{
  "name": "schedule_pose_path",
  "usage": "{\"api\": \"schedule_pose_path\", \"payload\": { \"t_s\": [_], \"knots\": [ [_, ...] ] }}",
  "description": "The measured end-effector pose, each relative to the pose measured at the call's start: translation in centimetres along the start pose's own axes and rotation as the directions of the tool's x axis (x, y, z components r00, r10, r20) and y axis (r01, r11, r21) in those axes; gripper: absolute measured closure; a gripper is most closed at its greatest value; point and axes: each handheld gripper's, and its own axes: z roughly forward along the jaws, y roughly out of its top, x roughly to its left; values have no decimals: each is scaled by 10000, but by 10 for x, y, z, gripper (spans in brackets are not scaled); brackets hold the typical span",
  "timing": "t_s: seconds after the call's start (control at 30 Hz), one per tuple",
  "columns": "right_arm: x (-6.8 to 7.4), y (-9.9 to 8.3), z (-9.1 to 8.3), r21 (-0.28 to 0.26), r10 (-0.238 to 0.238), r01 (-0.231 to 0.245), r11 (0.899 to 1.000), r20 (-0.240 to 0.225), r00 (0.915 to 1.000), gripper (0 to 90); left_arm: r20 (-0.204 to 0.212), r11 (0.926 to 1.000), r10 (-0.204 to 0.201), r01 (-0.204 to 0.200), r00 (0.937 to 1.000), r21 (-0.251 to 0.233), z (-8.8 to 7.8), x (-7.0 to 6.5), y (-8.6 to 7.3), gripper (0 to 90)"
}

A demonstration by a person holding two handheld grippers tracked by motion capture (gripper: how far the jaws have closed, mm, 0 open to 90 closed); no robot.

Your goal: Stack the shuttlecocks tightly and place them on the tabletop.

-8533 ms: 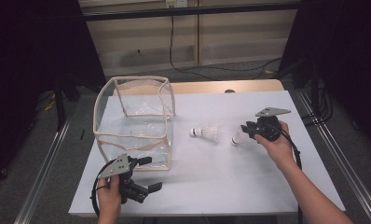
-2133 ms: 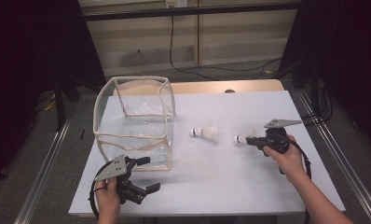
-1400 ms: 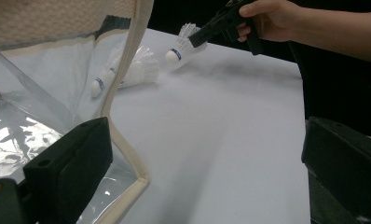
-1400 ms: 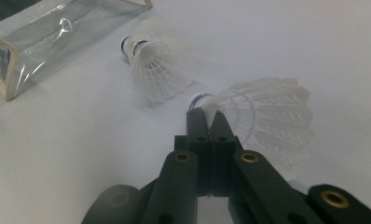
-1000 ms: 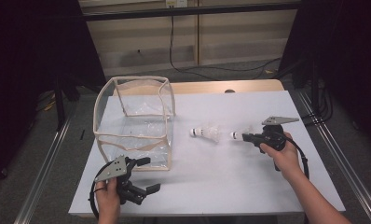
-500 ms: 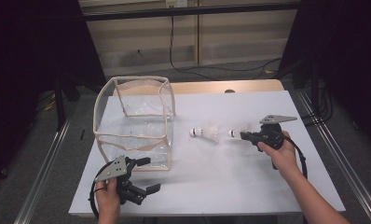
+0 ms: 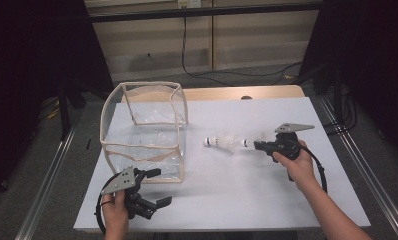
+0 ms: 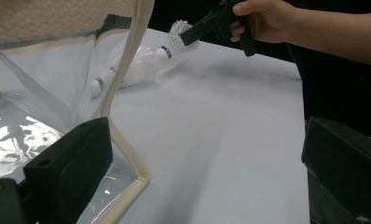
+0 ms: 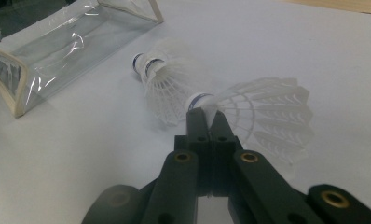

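High view: above near side, facing forward-down over whole counter (image 7: 227, 200) | left gripper view: low, close beside clear bag (image 8: 127, 84) | right gripper view: close over shuttlecocks (image 9: 267, 116) | shared: bag, shuttlecocks.

- The table (image 7: 227, 200) bears the clear bag (image 7: 144, 132) on its left part, standing upright with its mouth up.
- The lying shuttlecock (image 7: 218, 143) rests on the table just right of the bag.
- The held shuttlecock (image 7: 252, 142) is right of the lying one, close beside it, at the right gripper (image 7: 261, 145).
- The left gripper (image 7: 154, 187) sits at the table's near edge, just before the bag.
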Motion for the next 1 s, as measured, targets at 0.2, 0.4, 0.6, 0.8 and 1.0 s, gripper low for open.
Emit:
{"api": "schedule_pose_path", "payload": {
  "t_s": [0.2, 0.4, 0.6, 0.8, 1.0],
  "knots": [
    [3, 0, 3, -29, 61, -61, 10000, -163, 9998, 900, 15, 10000, -15, 15, 10000, -38, 0, 0, 0, 20],
    [5, 1, 6, -37, 52, -52, 10000, -196, 9998, 900, -5, 10000, 22, -22, 10000, -26, 0, 0, 0, 20],
    [5, 2, 7, -47, 13, -13, 10000, -178, 9998, 900, 10, 10000, -19, 19, 10000, -27, 0, 0, 0, 20],
    [6, 2, 10, -19, 14, -14, 10000, -218, 9998, 900, 23, 10000, -15, 15, 10000, -22, 0, 0, 0, 20],
    [8, 3, 13, -50, -67, 66, 10000, -230, 9997, 900, 6, 10000, 6, -6, 10000, -10, 0, 0, 0, 20]
  ]
}}
